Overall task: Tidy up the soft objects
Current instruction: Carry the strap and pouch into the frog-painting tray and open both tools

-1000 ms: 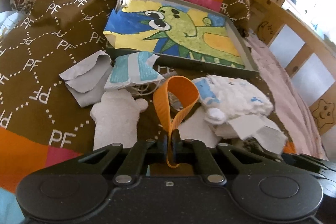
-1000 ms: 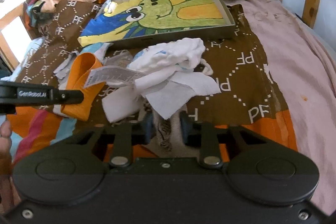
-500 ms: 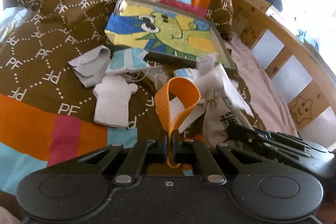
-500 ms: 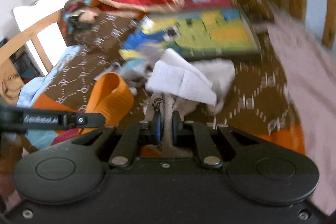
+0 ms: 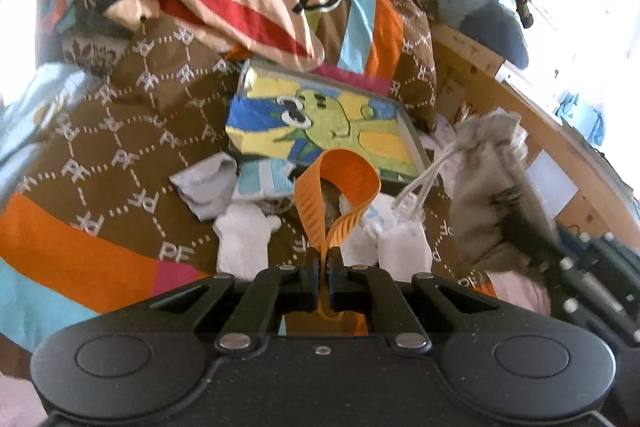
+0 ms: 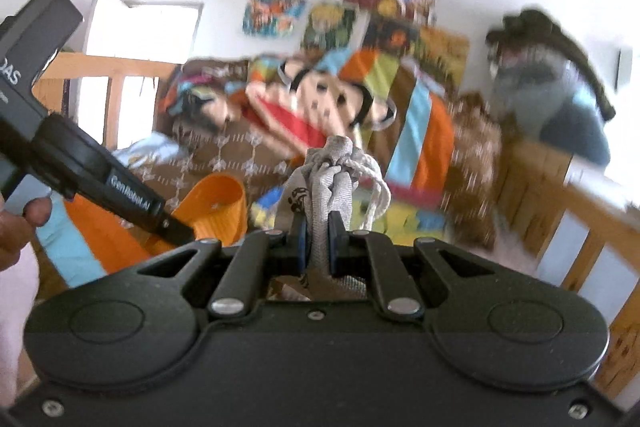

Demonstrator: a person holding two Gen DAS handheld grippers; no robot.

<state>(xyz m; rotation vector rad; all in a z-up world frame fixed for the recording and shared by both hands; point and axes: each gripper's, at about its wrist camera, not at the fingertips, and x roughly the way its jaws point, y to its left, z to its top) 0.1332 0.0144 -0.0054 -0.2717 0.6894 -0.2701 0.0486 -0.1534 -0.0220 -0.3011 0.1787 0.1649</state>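
The left tool [image 5: 324,267] is clamped on an orange band [image 5: 340,187], which loops up from its tips, in front of the near edge of the dinosaur tray [image 5: 328,131]. The right tool [image 6: 318,239] is clamped on a grey drawstring pouch [image 6: 332,187]; its jaws have just been closing, with the pouch cloth between them. In the left view the pouch [image 5: 488,195] hangs in the air just right of the tray, its white cords [image 5: 424,179] trailing toward the tray's near right corner. The tray lies on a brown quilt [image 5: 120,147] on the bed. Just before its near edge lie a grey cloth [image 5: 204,187], a blue-striped cloth [image 5: 264,179] and a white mitt [image 5: 244,243]. A monkey-face pillow [image 5: 256,7] lies behind the tray. A wooden bed rail [image 5: 532,131] runs to its right.
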